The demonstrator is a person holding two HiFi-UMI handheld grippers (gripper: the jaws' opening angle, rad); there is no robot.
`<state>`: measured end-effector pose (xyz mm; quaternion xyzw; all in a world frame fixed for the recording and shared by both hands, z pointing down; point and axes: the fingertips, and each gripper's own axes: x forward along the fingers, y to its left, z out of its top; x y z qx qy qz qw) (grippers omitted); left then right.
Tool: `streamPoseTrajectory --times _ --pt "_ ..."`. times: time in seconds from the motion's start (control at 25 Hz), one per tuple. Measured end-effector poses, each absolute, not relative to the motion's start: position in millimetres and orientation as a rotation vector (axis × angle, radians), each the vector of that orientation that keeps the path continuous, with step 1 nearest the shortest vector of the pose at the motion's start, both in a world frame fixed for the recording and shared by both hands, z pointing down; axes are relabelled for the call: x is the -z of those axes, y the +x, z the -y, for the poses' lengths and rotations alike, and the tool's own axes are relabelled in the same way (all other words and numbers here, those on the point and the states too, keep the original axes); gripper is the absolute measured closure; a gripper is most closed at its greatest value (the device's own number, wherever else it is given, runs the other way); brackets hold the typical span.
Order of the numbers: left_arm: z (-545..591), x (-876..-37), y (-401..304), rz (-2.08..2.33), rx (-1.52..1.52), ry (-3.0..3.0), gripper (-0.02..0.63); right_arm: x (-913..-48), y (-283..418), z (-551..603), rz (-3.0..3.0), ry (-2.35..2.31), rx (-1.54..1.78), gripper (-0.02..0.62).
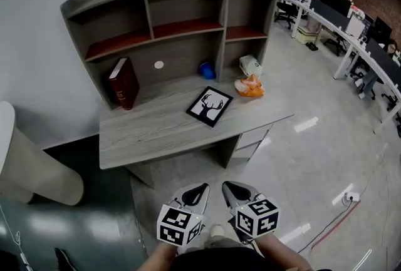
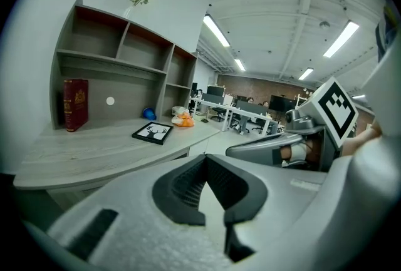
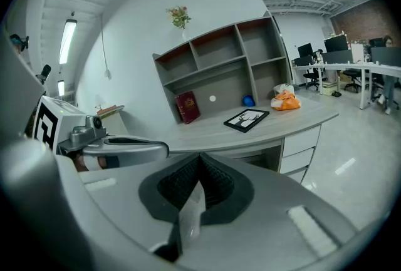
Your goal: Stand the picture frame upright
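Dark red hardcover book [image 1: 123,82] stands far left on the grey wooden desk [image 1: 144,132], and the black-framed deer picture [image 1: 209,106] lies flat right of it, mid-desk. Nearer, the left gripper [image 1: 198,191] and right gripper [image 1: 232,189] hang well off the desk, both closed on nothing.

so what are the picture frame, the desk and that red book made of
Picture frame: thin black border, matte, plastic or painted wood; can't tell which. Desk: grey wood-grain surface, matte, probably laminate board. Red book: dark red hardcover with gold stamping, possibly leatherette or cloth.
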<state>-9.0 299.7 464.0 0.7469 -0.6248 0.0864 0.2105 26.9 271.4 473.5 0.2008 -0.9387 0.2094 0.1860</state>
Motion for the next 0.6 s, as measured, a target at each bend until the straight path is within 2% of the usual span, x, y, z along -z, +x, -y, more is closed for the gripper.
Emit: streamPoseTrajectory --times 0.6 --pt "-243.5 -458.4 -14.2 1.826 -0.236 2.027 0.611 -474.6 25.6 -214.4 2.668 0.492 -0.573 0.597"
